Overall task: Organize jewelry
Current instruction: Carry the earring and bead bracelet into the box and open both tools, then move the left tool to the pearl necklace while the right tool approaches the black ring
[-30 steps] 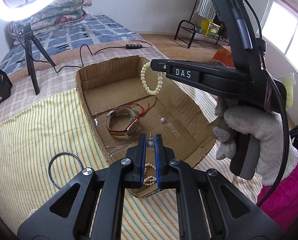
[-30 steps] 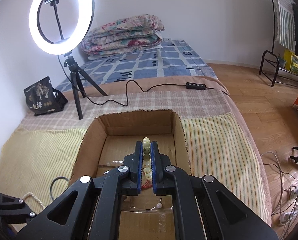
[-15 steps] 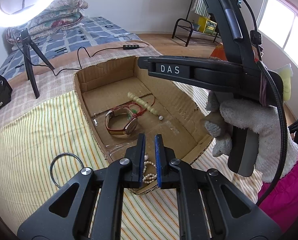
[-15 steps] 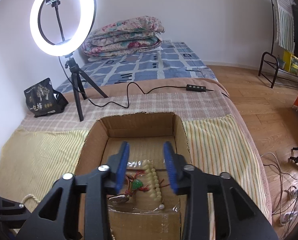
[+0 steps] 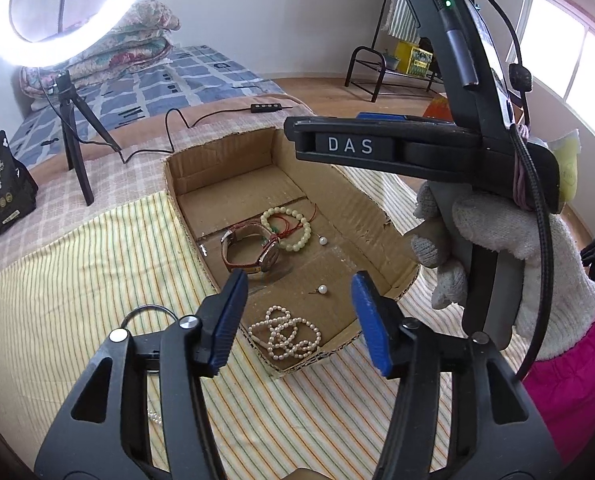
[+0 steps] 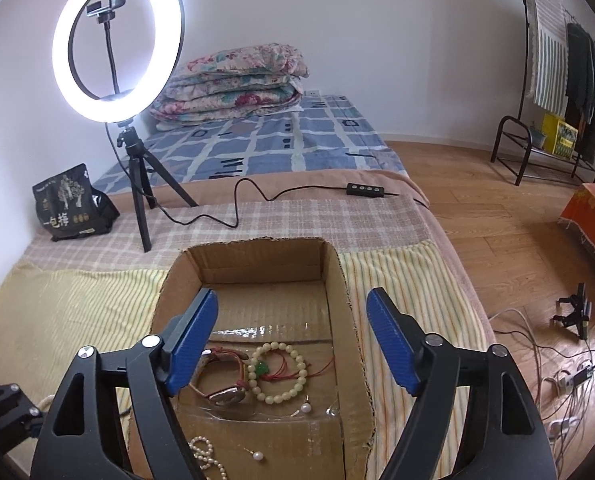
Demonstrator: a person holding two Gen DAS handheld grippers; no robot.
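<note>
Both grippers now gape empty — left gripper [image 5: 299, 320], right gripper [image 6: 293, 344] — the pale bead bracelet [image 6: 278, 373] dropped into the cardboard box [image 6: 257, 260] beside the watch [image 5: 253, 250], leaving the metal ring [image 5: 147, 316] outside.

cardboard box [image 6: 339, 280] open on top, far half bare, watch [image 5: 253, 250] & bead bracelet [image 5: 287, 228] crowd middle, right tongs [image 5: 297, 136] overhead

Left gripper [image 5: 299, 320] jaws apart above pearl necklace [image 5: 287, 334] in box [image 5: 221, 168]
</note>
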